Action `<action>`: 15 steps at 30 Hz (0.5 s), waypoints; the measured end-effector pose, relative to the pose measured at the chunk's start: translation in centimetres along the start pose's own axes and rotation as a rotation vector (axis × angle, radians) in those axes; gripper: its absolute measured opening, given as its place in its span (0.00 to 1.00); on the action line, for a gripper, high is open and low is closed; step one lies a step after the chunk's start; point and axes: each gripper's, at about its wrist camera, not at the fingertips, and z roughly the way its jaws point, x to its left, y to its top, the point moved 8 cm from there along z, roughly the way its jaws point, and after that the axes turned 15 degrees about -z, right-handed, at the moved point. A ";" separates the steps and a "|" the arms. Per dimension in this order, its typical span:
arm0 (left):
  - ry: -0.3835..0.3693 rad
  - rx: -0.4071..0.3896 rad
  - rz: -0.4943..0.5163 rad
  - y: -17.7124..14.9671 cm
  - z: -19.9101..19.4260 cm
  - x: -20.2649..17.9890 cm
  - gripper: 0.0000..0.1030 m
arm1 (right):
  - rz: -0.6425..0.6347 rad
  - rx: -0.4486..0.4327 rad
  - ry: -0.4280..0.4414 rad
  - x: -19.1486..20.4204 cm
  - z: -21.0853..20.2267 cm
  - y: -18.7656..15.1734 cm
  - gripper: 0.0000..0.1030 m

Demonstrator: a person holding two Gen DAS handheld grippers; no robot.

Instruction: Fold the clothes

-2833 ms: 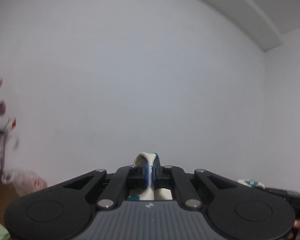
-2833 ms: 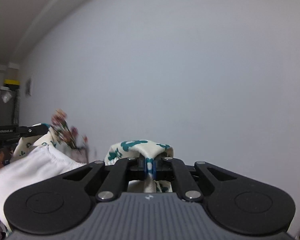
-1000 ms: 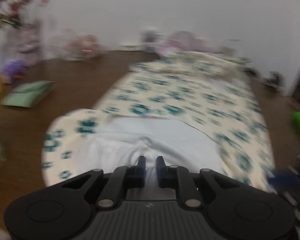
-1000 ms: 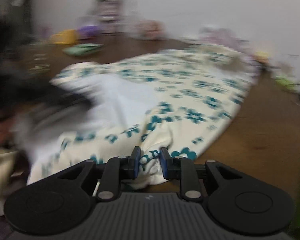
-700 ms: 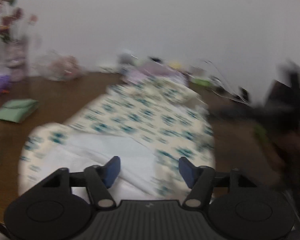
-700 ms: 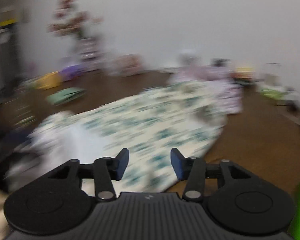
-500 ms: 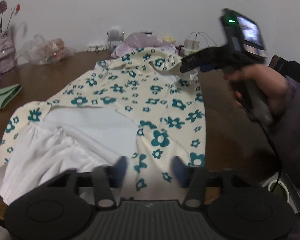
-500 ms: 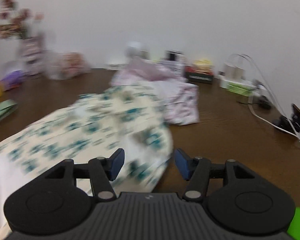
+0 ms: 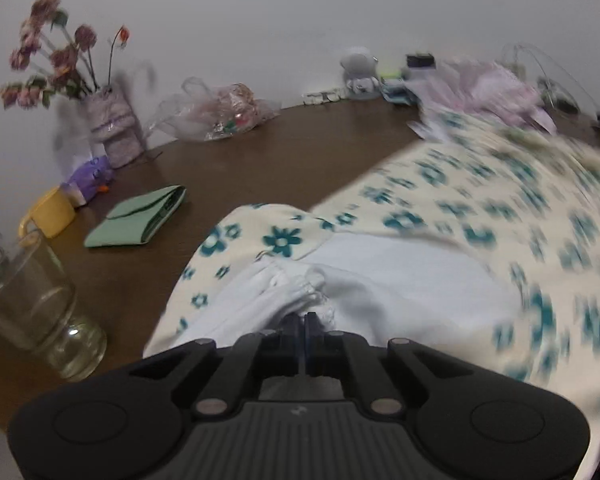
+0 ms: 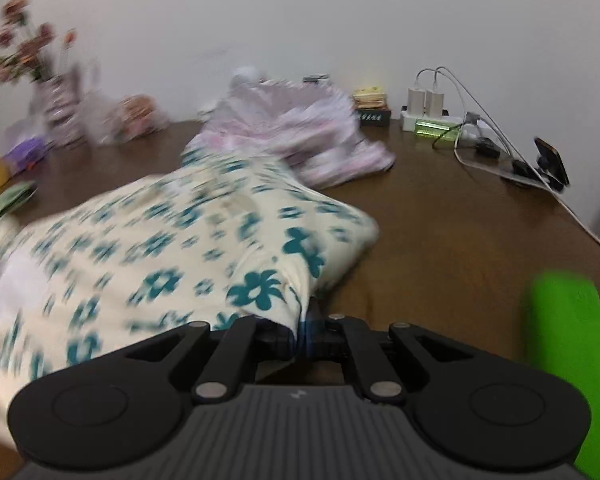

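Note:
A cream garment with teal flowers (image 9: pixel 460 208) lies spread on the brown table (image 9: pixel 284 160), its white lining (image 9: pixel 404 276) turned up at the near end. My left gripper (image 9: pixel 304 322) is closing, its fingers pressed together on the gathered white hem (image 9: pixel 300 292) at that end. In the right wrist view the same floral garment (image 10: pixel 160 248) bunches up towards my right gripper (image 10: pixel 305 326). That gripper is also closing, pinching the flowered edge (image 10: pixel 276 300), and the cloth drapes over its left finger. The far parts of the cloth are blurred.
A glass jar (image 9: pixel 40 312), a yellow cup (image 9: pixel 50 212), a green wallet (image 9: pixel 140 220), a vase of flowers (image 9: pixel 112 132) and a plastic bag (image 9: pixel 216 108) stand left. A pink garment pile (image 10: pixel 300 132) and a power strip with cables (image 10: pixel 428 120) sit behind. A green object (image 10: pixel 564 360) is near right.
Half a second ago both grippers stood open above the laid-out garment. Now each has swung to a near edge of it and shut on the cloth, left on the white hem, right on the flowered edge.

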 end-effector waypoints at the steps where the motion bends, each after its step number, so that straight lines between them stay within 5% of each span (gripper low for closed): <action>1: 0.012 0.014 -0.018 0.3 0.3 0.1 0.03 | 0.000 -0.010 0.029 0.6 -1.4 -1.0 0.10; 4: -0.044 0.025 -0.064 0.5 -1.4 -0.4 0.13 | -0.018 -0.066 0.098 1.3 -5.5 -2.5 0.51; 5: -0.087 0.024 -0.072 0.3 -2.2 -0.7 0.24 | -0.031 -0.099 0.095 1.0 -6.7 -2.1 0.59; 6: -0.130 0.024 -0.079 0.1 -3.1 -1.0 0.41 | -0.041 -0.130 0.071 0.4 -7.7 -1.5 0.60; 8: -0.205 0.031 -0.081 -0.8 -4.6 -1.9 0.52 | -0.039 -0.186 0.041 -0.8 -8.8 0.1 0.60; 12: -0.257 0.069 -0.073 -3.3 -5.4 -3.7 0.52 | -0.107 -0.180 0.062 -0.2 -4.8 3.3 0.58; 15: -0.226 0.036 -0.052 -4.0 -5.1 -3.8 0.42 | -0.144 -0.096 0.083 1.2 -0.4 4.1 0.27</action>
